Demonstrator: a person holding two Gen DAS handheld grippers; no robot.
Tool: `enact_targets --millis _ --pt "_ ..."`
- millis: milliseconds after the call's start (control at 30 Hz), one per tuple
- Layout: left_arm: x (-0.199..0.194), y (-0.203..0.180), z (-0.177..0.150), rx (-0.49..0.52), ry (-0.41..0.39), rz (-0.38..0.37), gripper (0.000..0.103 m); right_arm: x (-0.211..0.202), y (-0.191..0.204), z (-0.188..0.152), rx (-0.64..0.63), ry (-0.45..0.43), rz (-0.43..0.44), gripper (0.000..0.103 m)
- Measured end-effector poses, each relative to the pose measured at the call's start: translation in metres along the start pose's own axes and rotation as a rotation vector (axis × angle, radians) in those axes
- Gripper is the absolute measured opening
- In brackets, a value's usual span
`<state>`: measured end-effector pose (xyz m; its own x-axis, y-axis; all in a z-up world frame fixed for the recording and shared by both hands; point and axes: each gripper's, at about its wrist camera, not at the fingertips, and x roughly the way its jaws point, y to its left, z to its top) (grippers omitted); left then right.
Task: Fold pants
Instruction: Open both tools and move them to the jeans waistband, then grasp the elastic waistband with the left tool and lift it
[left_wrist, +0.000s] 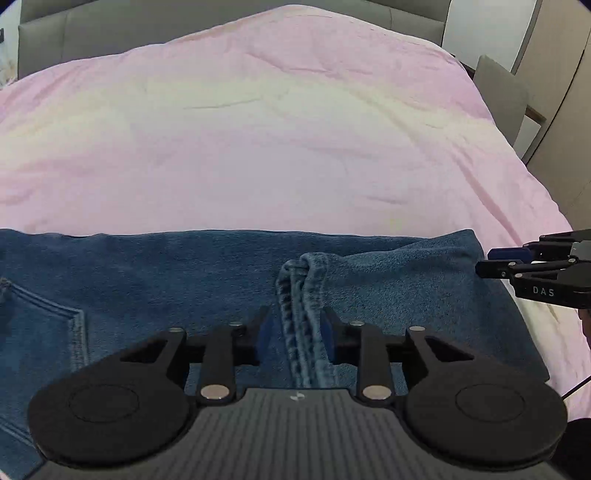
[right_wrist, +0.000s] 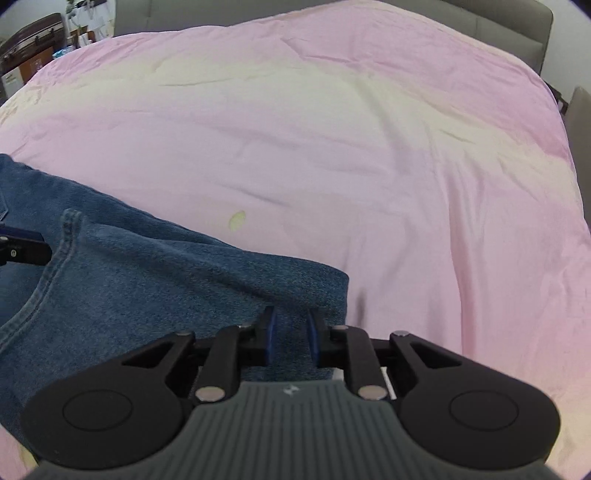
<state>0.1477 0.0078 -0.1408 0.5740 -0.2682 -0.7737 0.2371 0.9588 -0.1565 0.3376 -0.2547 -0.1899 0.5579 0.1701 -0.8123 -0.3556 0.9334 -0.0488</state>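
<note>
Left-wrist view: blue denim jeans (left_wrist: 184, 288) lie folded across the near edge of a bed covered by a pink duvet (left_wrist: 258, 129), filling the band from 9 o'clock to 3 o'clock. A back pocket (left_wrist: 48, 314) shows at 9 o'clock. The left gripper (left_wrist: 295, 332) straddles a raised, double-stitched seam ridge (left_wrist: 301, 314) at 6 o'clock; its jaws stand apart, blue pads either side of the ridge and apparently clear of it, so nothing is clamped. At 3 o'clock the right gripper (left_wrist: 487, 260) hovers just beside the fold's corner.

Right-wrist view: the jeans occupy 7 to 9 o'clock, their corner ending near 6 o'clock; a small yellowish mark (right_wrist: 237, 220) sits on the duvet just beyond. The right gripper (right_wrist: 290, 336) is likewise released, with flat denim between its pads but not pinched.

Judged step: releasing or re-gripping after a fold. To do it well, seat each pad fully over every layer at the edge, close both together, and lift evenly so the stacked layers do not slide or the seam bunch.
</note>
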Motion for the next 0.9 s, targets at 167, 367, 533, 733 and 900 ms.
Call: enact_targets --millis 167,367,533,733,900 --pt "-0.045 0.035 -0.018 -0.103 -0.028 0.097 0.049 -0.019 0.052 0.003 -0.183 -0.010 0.155 0.036" --pt "-0.091 0.094 -0.030 -0.304 -0.124 0.280 0.069 -0.027 0.115 0.007 -0.437 -0.021 0.248 0.049" --pt "-0.113 0.160 -0.045 -0.577 -0.172 0.335 0.074 -0.016 0.144 0.019 -0.604 0.014 0.322 0.049" --pt "-0.113 0.205 -0.076 -0.723 -0.174 0.405 0.074 0.006 0.174 0.032 -0.869 0.064 0.349 0.067" --pt "-0.111 0.239 -0.084 -0.805 -0.203 0.422 0.075 0.033 0.184 0.045 -0.950 0.140 0.387 0.073"
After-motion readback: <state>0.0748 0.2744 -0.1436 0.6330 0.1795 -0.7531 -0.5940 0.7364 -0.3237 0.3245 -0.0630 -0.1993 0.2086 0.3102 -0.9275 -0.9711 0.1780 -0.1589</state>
